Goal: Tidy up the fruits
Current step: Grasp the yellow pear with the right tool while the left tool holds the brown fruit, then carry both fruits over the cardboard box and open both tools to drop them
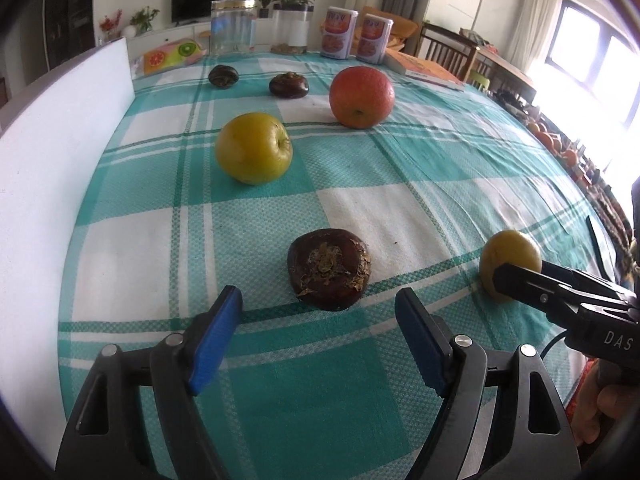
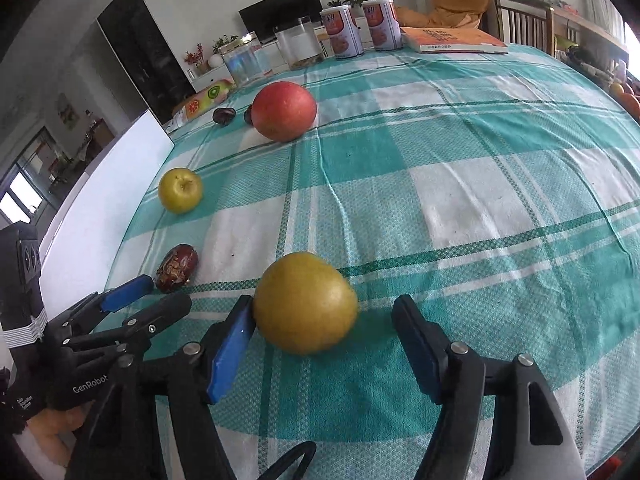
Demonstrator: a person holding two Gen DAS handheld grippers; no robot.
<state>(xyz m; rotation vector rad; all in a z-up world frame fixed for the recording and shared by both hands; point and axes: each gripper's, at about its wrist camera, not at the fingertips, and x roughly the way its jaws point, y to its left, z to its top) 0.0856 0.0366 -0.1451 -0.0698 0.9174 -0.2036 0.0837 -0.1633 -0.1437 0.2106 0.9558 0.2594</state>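
Checked cloth [image 1: 400, 168] covers table; fruit scattered, none grouped yet.
Red apple [image 1: 361, 97] far centre; yellow apple [image 1: 253, 148] nearer, left.
Pear [image 2: 306, 303] sits between right gripper [image 2: 324, 344] fingers, left pad touching or almost, right pad apart; jaws wide.
Dark chestnut [image 1: 329, 269] just ahead of left gripper [image 1: 319, 340], jaws wide, nothing held.
Two more dark ones far back [image 1: 223, 76], [image 1: 288, 85].
Step, likely: both approaching for pickup. Next: right closes on pear; left advances until chestnut is between pads.
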